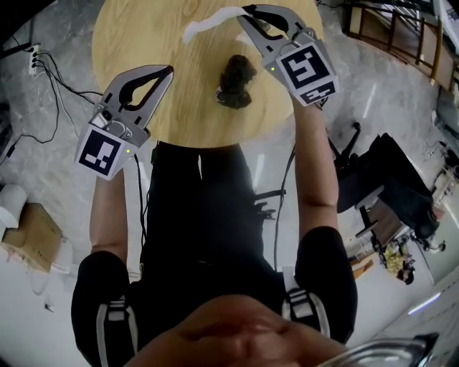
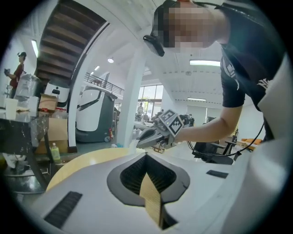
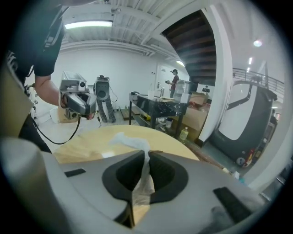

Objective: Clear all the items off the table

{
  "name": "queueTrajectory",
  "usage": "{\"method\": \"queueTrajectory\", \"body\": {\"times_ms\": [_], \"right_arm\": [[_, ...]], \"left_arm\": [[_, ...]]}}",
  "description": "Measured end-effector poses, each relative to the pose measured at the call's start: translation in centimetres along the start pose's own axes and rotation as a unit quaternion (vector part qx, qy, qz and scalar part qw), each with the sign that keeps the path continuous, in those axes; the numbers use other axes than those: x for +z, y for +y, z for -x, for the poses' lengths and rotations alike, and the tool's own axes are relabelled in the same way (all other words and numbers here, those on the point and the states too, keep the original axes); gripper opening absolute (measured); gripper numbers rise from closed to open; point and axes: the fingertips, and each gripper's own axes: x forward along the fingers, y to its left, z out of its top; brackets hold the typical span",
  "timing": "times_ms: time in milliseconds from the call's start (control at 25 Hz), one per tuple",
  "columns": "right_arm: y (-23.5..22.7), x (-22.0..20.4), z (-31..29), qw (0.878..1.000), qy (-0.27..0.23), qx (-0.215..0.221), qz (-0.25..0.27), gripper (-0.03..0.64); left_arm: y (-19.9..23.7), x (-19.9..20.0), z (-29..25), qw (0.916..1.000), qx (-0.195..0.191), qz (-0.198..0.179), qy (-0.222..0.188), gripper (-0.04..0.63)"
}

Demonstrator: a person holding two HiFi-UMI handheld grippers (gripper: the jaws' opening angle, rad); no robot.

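Observation:
A round wooden table (image 1: 143,43) lies below me. On it rests a dark crumpled lump (image 1: 237,77). My right gripper (image 1: 245,11) hangs over the table's far side, shut on a thin white crumpled strip (image 1: 210,21) that trails to the left. In the right gripper view the strip (image 3: 144,170) is pinched between the shut jaws (image 3: 145,154) and its free end (image 3: 128,140) flops forward above the table (image 3: 91,141). My left gripper (image 1: 169,69) is over the table's near left edge, shut and empty. In the left gripper view its jaws (image 2: 146,159) meet with nothing between them.
A power strip with cables (image 1: 34,60) lies on the floor at the left, and a cardboard box (image 1: 30,233) sits nearer. A dark chair (image 1: 384,179) and clutter stand at the right, a wooden rack (image 1: 401,36) behind. A black bench with boxes (image 3: 160,109) stands beyond the table.

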Motion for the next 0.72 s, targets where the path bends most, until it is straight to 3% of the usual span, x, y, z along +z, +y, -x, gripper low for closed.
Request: {"method": "queueTrajectory", "body": {"times_ms": [240,480,720], "right_arm": [[2.0,7.0,6.1,0.999,-0.038,-0.03,-0.009,0.021],[4.2,13.5,12.0,0.996,-0.066,-0.063,-0.017,0.02],[6.7,18.0,18.0,0.991,-0.097,-0.091,-0.018,0.02]], "left_arm": [[-1.4,4.7,2.7,1.0,0.002,0.001,-0.003,0.012],[-2.9,11.1,5.2,0.9988,-0.015,0.008,-0.045,0.012],[-6.2,17.2,8.1,0.9966,-0.046,-0.028,-0.062,0.012]]}}
